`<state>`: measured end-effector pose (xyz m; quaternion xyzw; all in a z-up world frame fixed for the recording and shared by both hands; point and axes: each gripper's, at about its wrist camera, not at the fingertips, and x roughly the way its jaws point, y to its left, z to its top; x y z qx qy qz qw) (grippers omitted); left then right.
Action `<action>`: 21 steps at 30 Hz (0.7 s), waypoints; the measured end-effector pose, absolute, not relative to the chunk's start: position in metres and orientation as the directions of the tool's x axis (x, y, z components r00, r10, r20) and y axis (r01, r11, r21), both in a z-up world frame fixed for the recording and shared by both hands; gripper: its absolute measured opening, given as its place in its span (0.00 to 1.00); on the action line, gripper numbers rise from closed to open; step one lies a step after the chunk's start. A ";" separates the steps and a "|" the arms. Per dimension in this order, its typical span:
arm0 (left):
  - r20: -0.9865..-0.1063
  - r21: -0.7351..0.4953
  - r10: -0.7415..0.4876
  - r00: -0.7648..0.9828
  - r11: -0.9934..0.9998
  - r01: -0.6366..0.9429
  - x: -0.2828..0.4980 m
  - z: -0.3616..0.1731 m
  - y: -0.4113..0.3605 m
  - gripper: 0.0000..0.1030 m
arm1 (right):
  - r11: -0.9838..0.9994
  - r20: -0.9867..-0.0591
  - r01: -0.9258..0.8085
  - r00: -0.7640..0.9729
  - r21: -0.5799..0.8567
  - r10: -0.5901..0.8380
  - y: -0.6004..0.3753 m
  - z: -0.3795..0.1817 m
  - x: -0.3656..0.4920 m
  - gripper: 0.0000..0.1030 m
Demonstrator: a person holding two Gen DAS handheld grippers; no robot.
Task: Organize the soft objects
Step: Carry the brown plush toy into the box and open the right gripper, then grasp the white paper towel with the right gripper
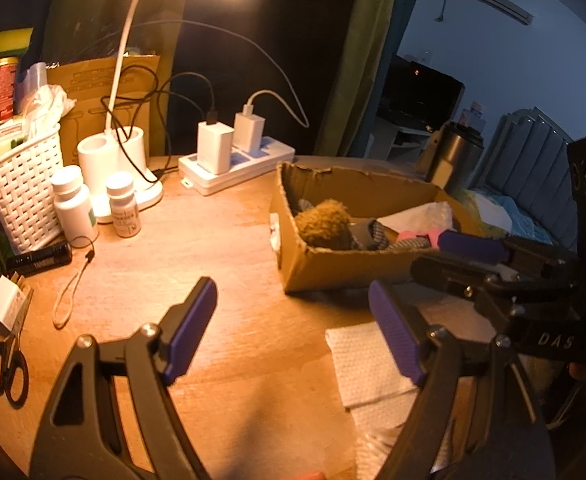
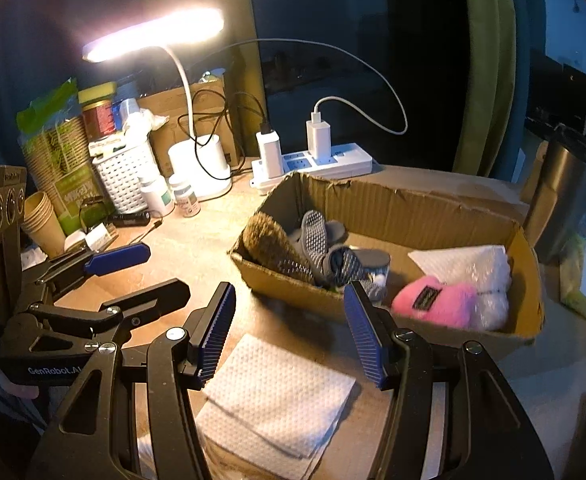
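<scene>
My right claw (image 2: 289, 328) hung wide open and empty over the folded tissue (image 2: 281, 396), which lay flat on the tabletop (image 2: 197, 240) just in front of the box (image 2: 393, 204). My left claw (image 1: 293, 328) was spread just as wide, holding nothing, beside the same tissue. The box already held a brown plush (image 2: 269, 248), grey socks (image 2: 325, 248), a pink toy (image 2: 437, 300) and a white wrap (image 2: 473, 268). I judged the tissue feather-light, limp and easily torn, so it wanted a gentle pinch at the raised folded edge, not a scrape across its flat middle.
</scene>
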<state>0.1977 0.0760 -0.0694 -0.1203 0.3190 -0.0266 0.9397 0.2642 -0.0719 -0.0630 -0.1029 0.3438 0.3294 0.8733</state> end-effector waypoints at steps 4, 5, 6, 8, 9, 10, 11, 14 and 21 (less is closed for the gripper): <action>-0.592 -0.245 -0.132 0.795 0.969 -0.022 0.192 -0.071 0.074 0.78 | 0.765 -0.688 -0.642 0.533 0.050 0.493 -0.074 -0.072 0.257 0.58; -0.593 -0.247 -0.133 0.794 0.969 -0.022 0.190 -0.072 0.074 0.78 | 0.766 -0.693 -0.641 0.530 0.050 0.488 -0.074 -0.075 0.256 0.58; -0.594 -0.248 -0.134 0.793 0.969 -0.022 0.189 -0.073 0.074 0.78 | 0.768 -0.699 -0.639 0.526 0.052 0.485 -0.075 -0.078 0.254 0.58; -0.598 -0.248 -0.135 0.790 0.968 -0.023 0.186 -0.075 0.075 0.78 | 0.771 -0.705 -0.635 0.522 0.056 0.481 -0.076 -0.083 0.251 0.58; -0.599 -0.249 -0.134 0.789 0.968 -0.024 0.185 -0.077 0.075 0.78 | 0.774 -0.708 -0.631 0.521 0.056 0.477 -0.077 -0.085 0.250 0.58; -0.601 -0.249 -0.132 0.788 0.968 -0.028 0.184 -0.078 0.076 0.78 | 0.778 -0.711 -0.626 0.520 0.060 0.473 -0.078 -0.089 0.250 0.58; -0.605 -0.251 -0.128 0.786 0.967 -0.035 0.182 -0.081 0.079 0.78 | 0.780 -0.713 -0.622 0.519 0.062 0.471 -0.079 -0.091 0.250 0.58; -0.614 -0.262 -0.121 0.780 0.963 -0.056 0.179 -0.087 0.085 0.78 | 0.784 -0.731 -0.617 0.506 0.065 0.459 -0.079 -0.101 0.249 0.65; -0.614 -0.278 -0.120 0.780 0.958 -0.072 0.172 -0.094 0.091 0.78 | 0.779 -0.767 -0.625 0.477 0.046 0.428 -0.074 -0.120 0.244 0.68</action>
